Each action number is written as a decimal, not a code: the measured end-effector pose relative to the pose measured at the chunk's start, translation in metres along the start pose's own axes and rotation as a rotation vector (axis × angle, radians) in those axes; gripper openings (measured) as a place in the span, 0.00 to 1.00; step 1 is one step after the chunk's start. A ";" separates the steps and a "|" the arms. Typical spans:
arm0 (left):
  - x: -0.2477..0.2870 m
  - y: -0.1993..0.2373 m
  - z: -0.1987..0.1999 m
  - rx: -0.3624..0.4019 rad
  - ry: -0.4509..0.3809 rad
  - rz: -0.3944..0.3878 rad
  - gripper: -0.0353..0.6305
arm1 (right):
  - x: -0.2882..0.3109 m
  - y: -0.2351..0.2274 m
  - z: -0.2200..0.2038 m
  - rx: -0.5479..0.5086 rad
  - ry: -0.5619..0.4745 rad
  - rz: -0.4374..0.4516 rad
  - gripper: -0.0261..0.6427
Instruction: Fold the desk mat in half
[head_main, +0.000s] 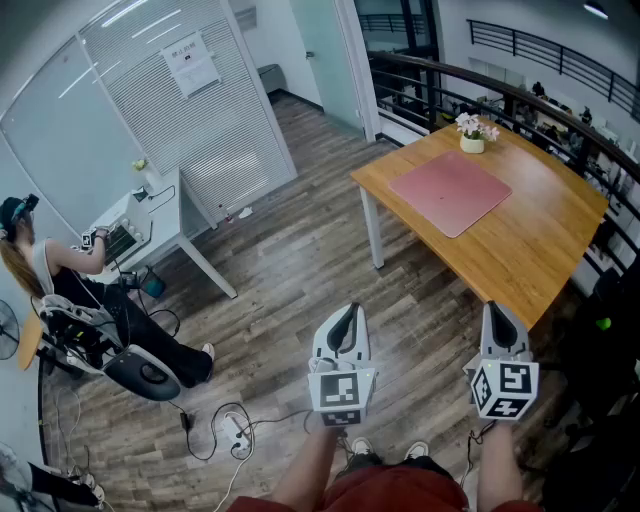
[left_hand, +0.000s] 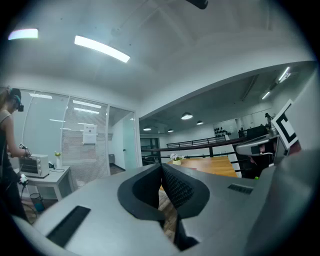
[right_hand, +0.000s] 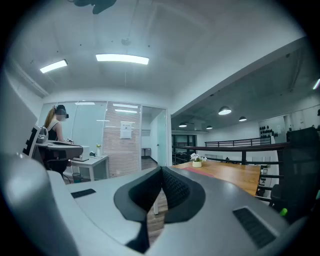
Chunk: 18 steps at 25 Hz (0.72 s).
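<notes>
A pink desk mat lies flat and unfolded on the wooden table, with a small pot of flowers behind it. Both grippers are held level over the floor, well short of the table's near edge. My left gripper is shut and empty, and so is my right gripper. In the left gripper view the jaws meet with nothing between them, and the table shows far ahead. In the right gripper view the jaws are also pressed together, and the mat is a thin pink strip.
A person sits at a white desk to the left, on an office chair. A power strip with cables lies on the wood floor near my feet. A railing runs behind the table. A dark chair stands at the right.
</notes>
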<state>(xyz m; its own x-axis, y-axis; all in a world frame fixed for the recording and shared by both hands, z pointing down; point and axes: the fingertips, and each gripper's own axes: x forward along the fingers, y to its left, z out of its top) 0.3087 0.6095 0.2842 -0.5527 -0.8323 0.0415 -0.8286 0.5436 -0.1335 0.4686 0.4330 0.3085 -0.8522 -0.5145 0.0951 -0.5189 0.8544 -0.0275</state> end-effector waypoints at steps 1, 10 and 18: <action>-0.002 -0.007 0.001 -0.001 -0.001 -0.006 0.08 | -0.005 -0.005 -0.001 0.001 0.004 -0.001 0.05; 0.001 -0.048 0.000 -0.005 0.004 -0.036 0.08 | -0.025 -0.041 -0.008 0.007 0.007 -0.016 0.05; 0.005 -0.094 -0.009 -0.007 0.014 -0.048 0.08 | -0.041 -0.090 -0.023 0.037 0.007 -0.036 0.05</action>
<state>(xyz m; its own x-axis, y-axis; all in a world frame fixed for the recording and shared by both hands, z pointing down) 0.3830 0.5547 0.3059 -0.5133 -0.8560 0.0612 -0.8549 0.5037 -0.1241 0.5524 0.3787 0.3298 -0.8323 -0.5446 0.1033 -0.5518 0.8318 -0.0607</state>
